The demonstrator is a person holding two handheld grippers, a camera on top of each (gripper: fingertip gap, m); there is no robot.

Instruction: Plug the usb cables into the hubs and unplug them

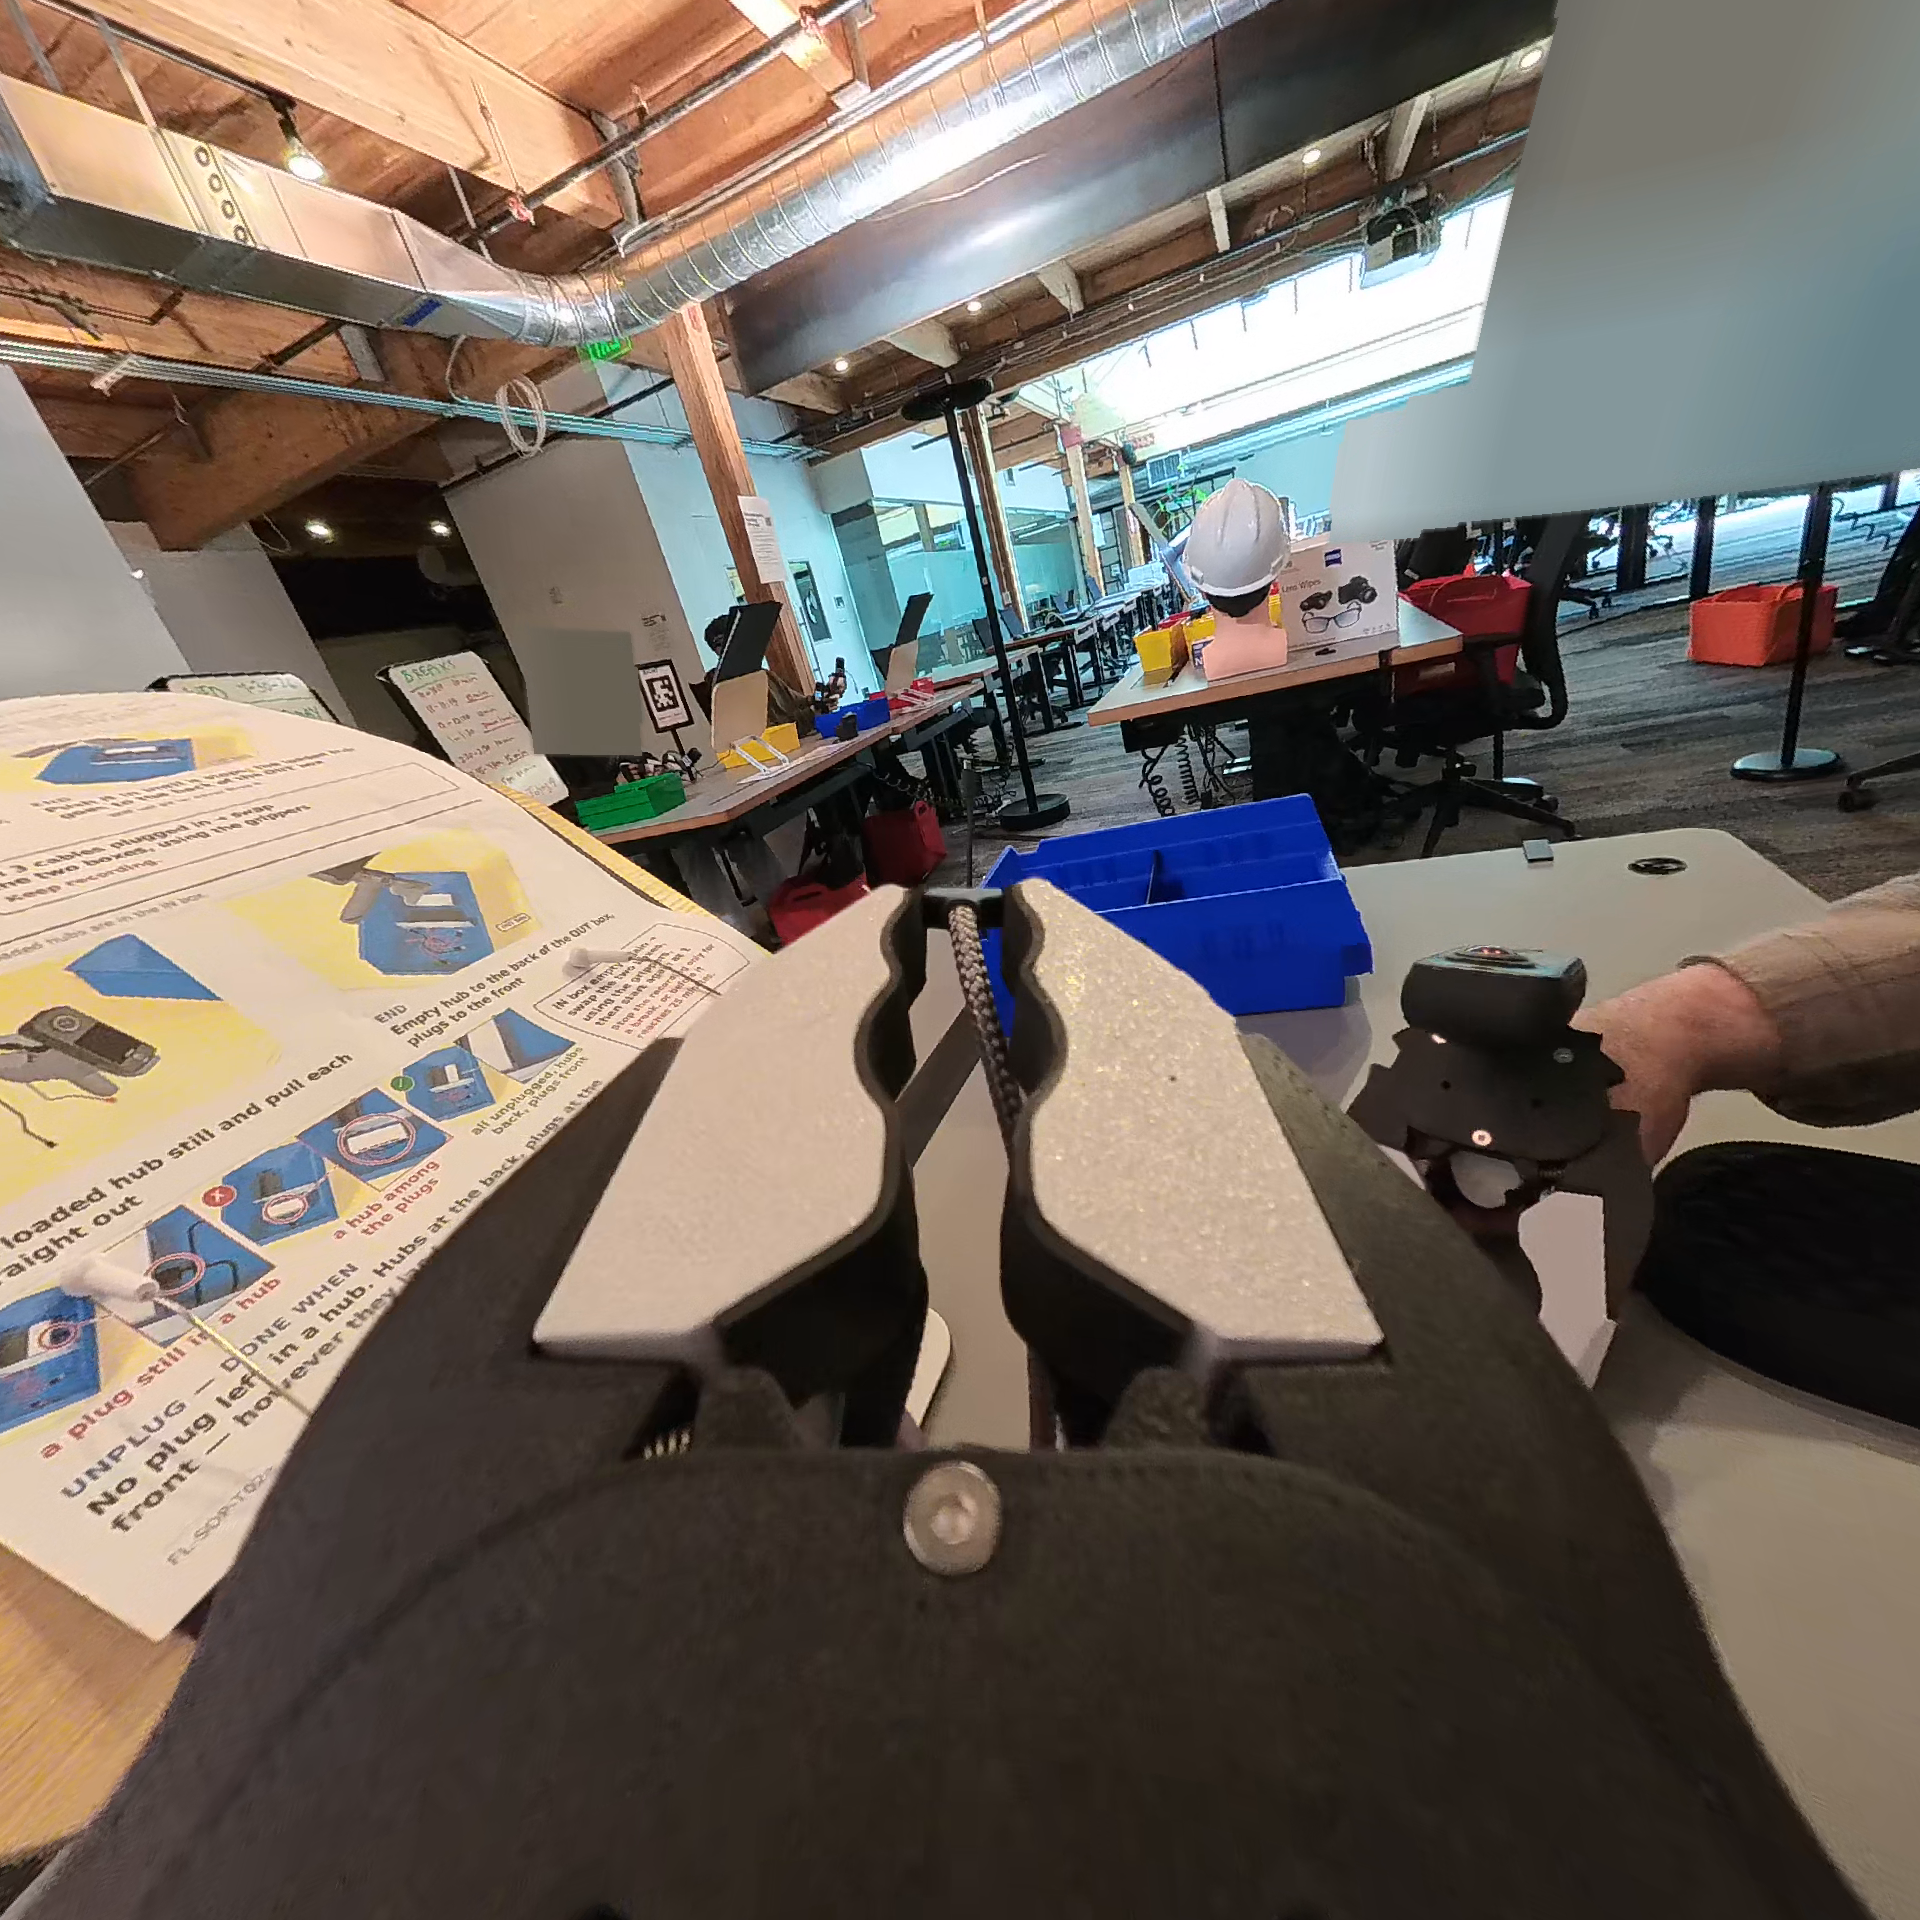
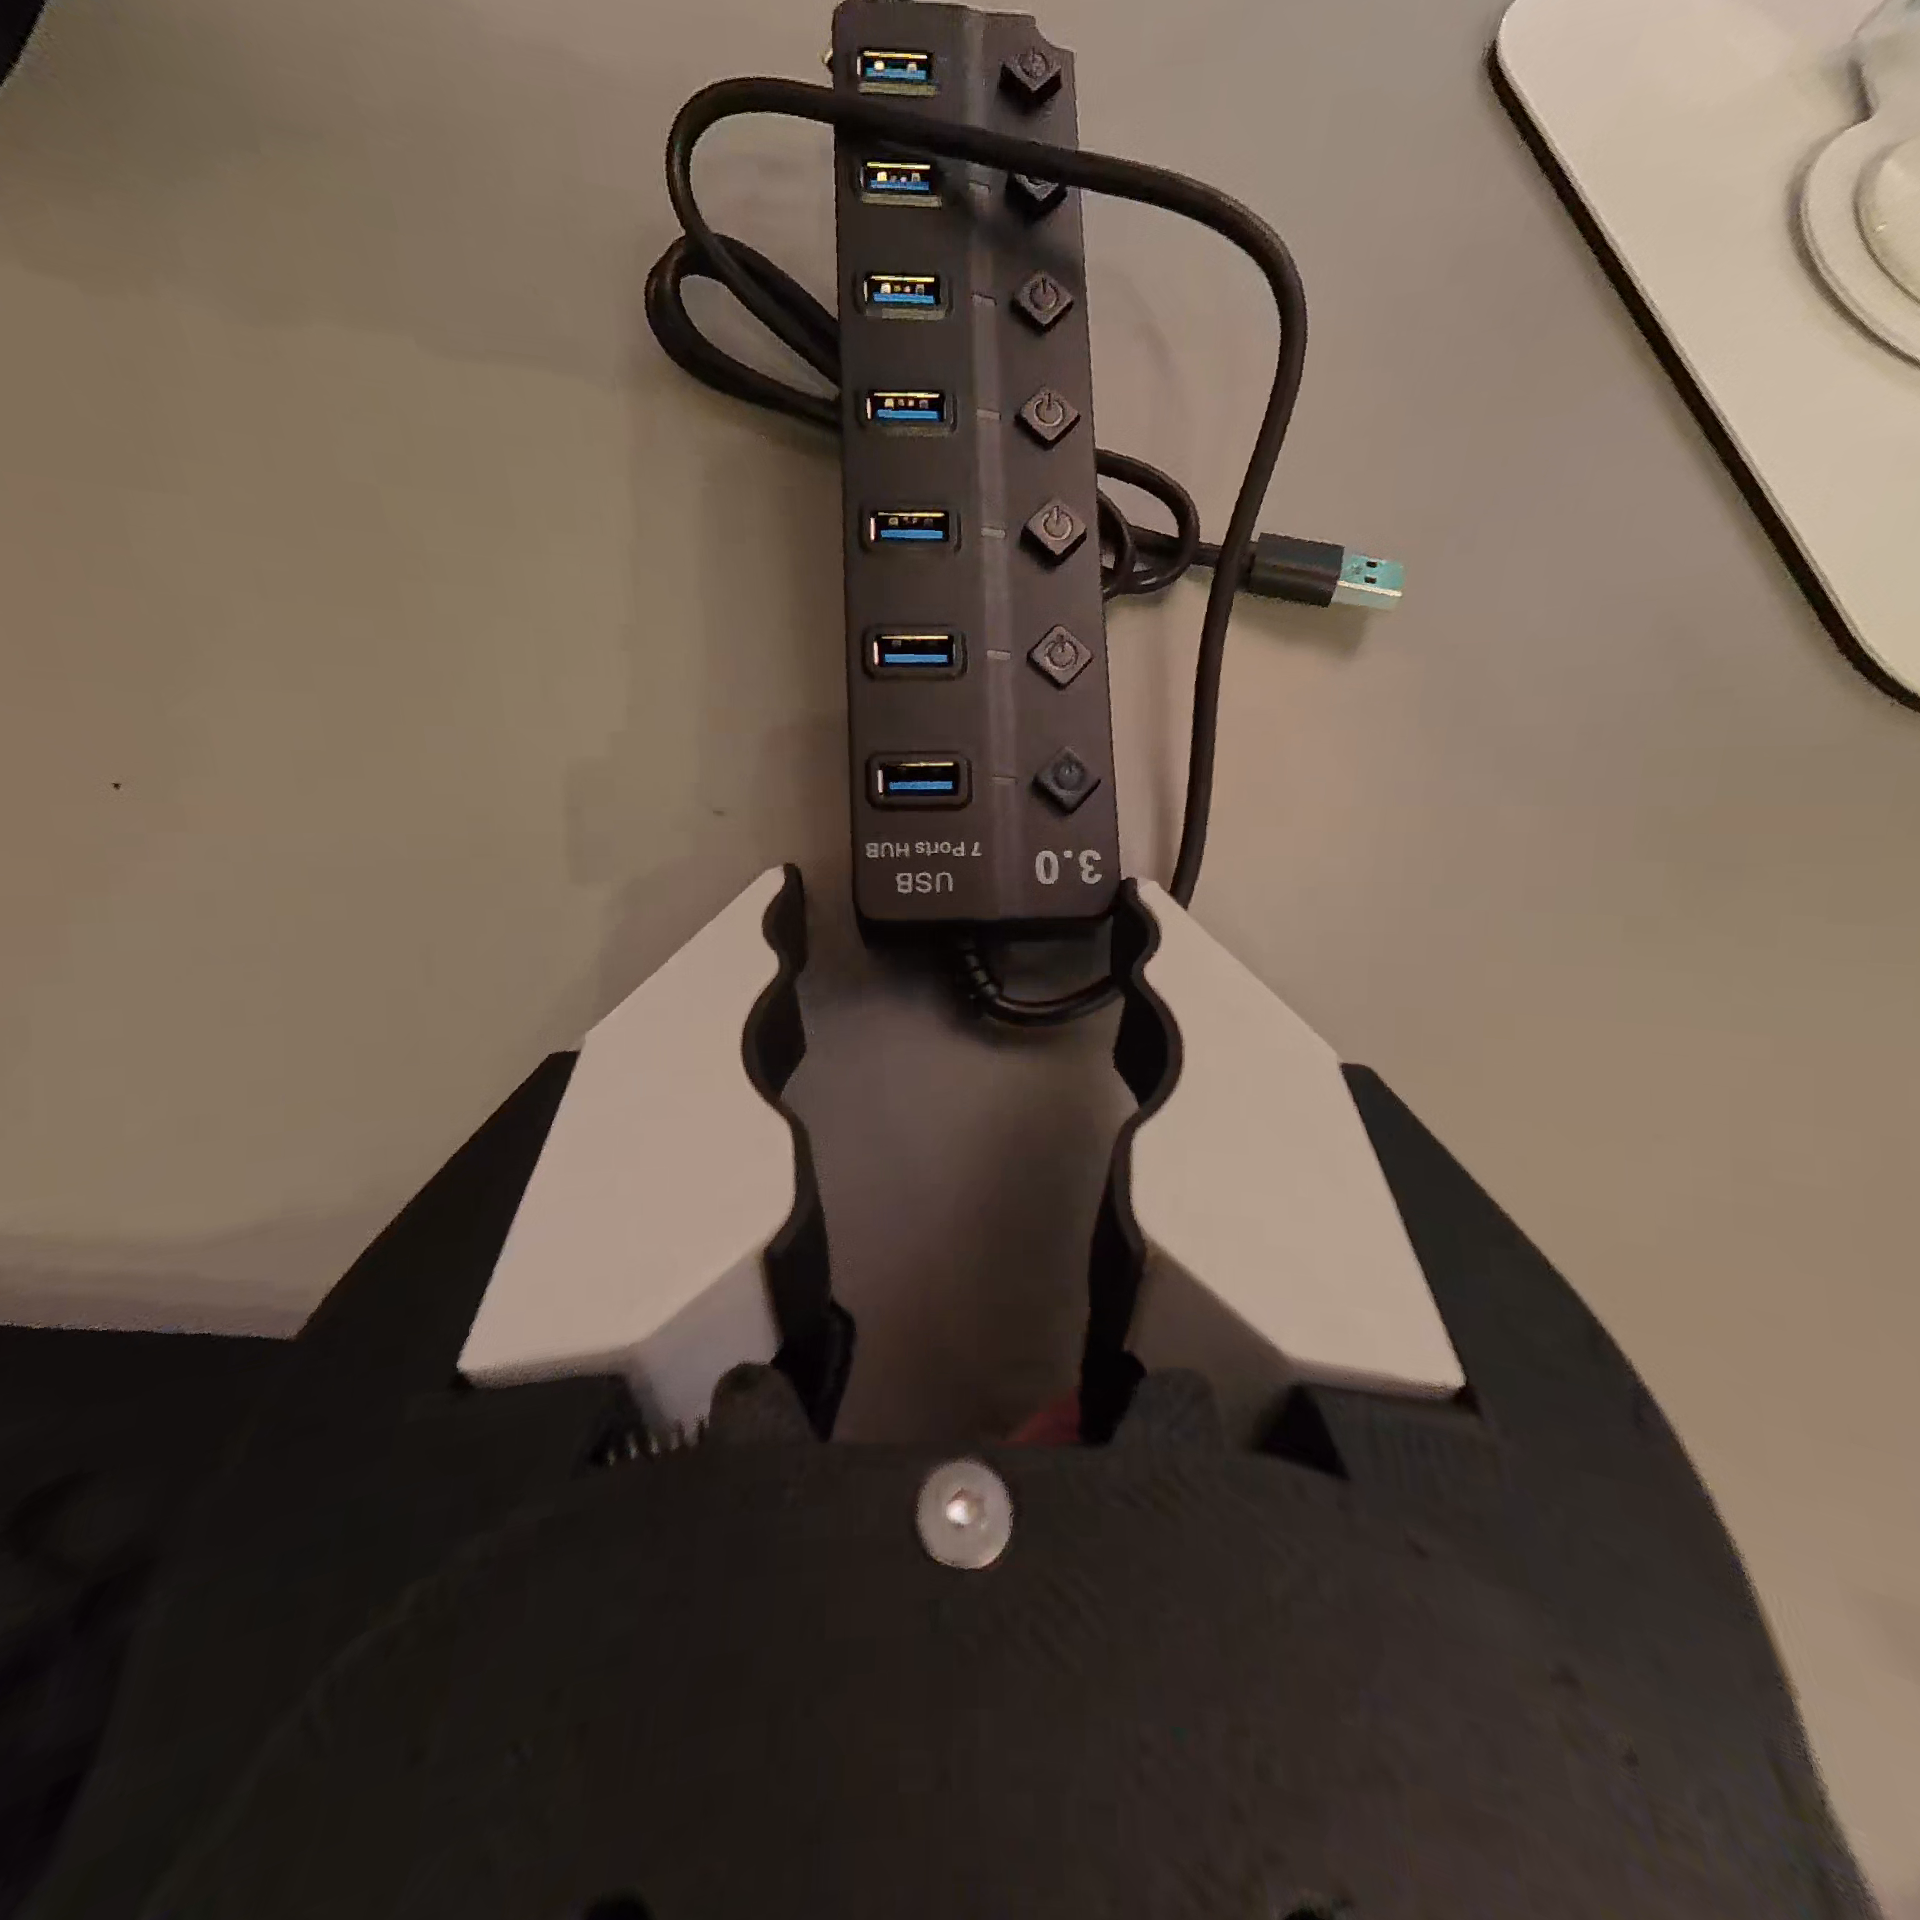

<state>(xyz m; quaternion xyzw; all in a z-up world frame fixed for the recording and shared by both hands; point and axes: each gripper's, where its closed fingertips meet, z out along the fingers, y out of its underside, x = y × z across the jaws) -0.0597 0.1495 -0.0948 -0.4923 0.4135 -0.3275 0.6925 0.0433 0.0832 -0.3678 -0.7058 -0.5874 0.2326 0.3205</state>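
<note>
In the left wrist view, my left gripper (image 1: 963, 904) is shut on a dark braided USB cable (image 1: 982, 1003). The cable runs up between the fingers, and its black plug end (image 1: 961, 902) sits at the tips, held up off the table. The right gripper (image 1: 1496, 1132) shows lower right, held by a hand. In the right wrist view, my right gripper (image 2: 961, 894) is open. Its fingertips (image 2: 764, 914) flank the near end of a black multi-port USB hub (image 2: 971, 468) lying flat on the grey table (image 2: 364, 623). The hub's ports are empty. Its own black cord (image 2: 1236, 343) loops across it and ends in a loose blue-tipped plug (image 2: 1340, 574).
A blue divided bin (image 1: 1247, 914) stands at the table's far side. A printed instruction sheet (image 1: 260, 1091) leans at the left. A black pad (image 1: 1787, 1257) lies right of the right gripper, under a person's hand (image 1: 1652, 1049). A white board edge (image 2: 1704, 343) lies right of the hub. My right fingertips sit around 30 cm from my left ones.
</note>
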